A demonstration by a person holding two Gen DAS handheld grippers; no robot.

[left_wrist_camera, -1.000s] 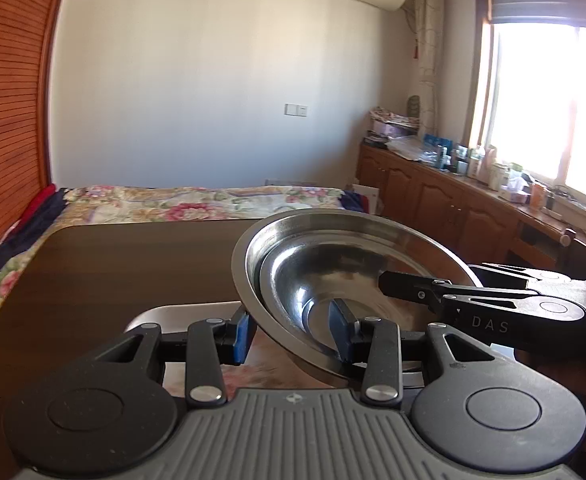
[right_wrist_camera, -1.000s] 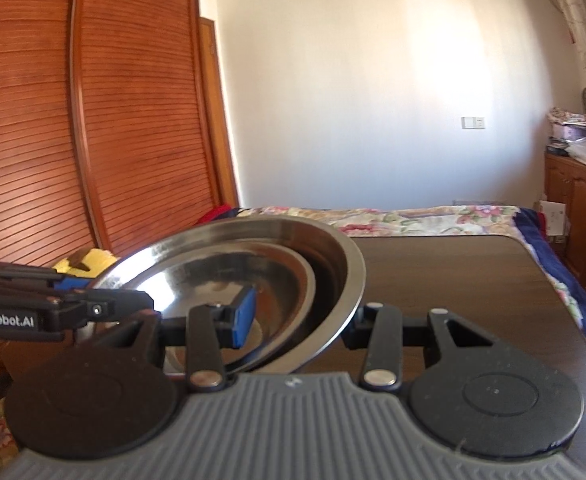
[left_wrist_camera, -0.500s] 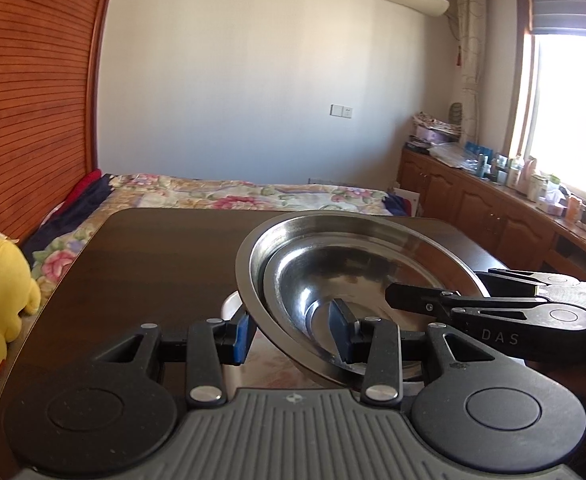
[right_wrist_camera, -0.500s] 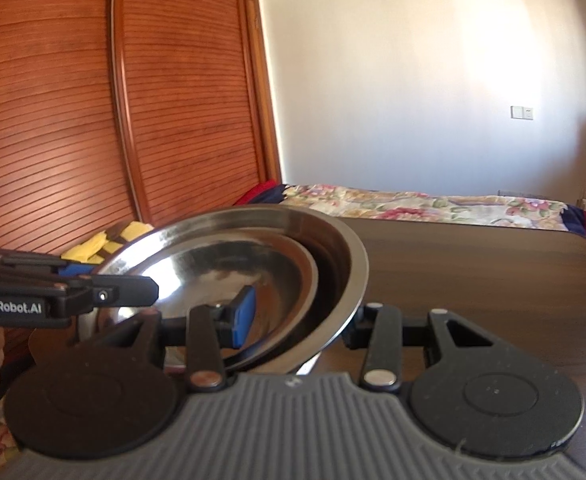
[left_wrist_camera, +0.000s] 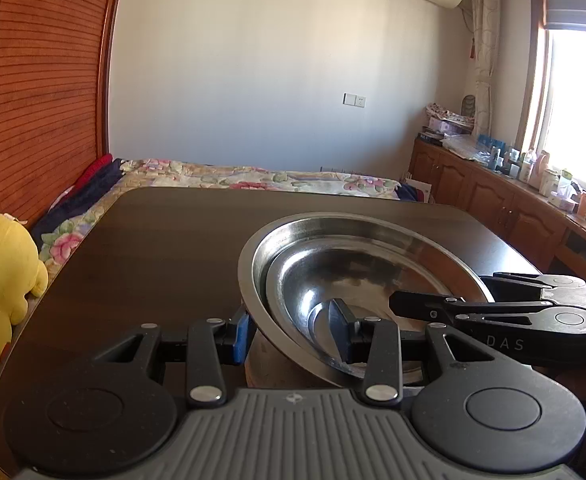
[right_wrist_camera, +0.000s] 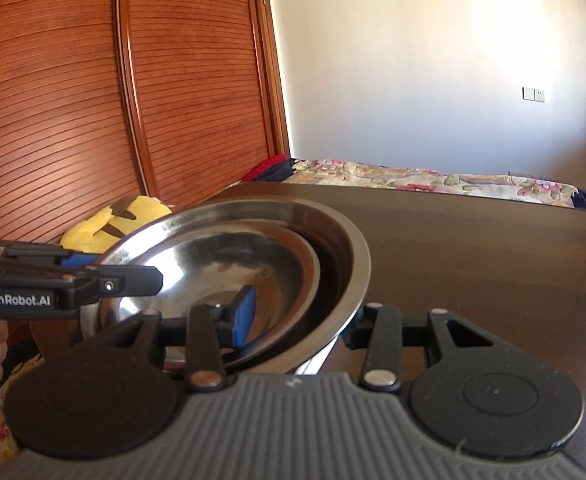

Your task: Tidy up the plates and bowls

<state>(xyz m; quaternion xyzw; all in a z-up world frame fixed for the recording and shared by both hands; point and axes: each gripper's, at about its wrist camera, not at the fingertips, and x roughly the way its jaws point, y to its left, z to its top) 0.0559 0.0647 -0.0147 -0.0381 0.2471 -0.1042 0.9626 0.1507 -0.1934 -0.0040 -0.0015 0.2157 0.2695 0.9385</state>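
1. Here, your nested shiny round stainless-steel bowls point(left_wrist_camera: 357, 276) hang tilted above the dark brown wooden table point(left_wrist_camera: 165, 240), a smaller bowl inside a wider one.
2. Your left gripper point(left_wrist_camera: 293, 336) clamps their near rim; your right gripper point(right_wrist_camera: 297, 320) clamps the opposite rim.
3. Smooth mirrored metal meets blue pads point(right_wrist_camera: 245, 316).

Home bedroom: bed point(left_wrist_camera: 253, 178), wardrobe point(right_wrist_camera: 93, 100), plush toy point(left_wrist_camera: 1, 280).

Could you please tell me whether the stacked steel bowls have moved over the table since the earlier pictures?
Yes. In the left wrist view the steel bowls have swung leftward: the window slid toward the right edge and the yellow plush toy came into view.
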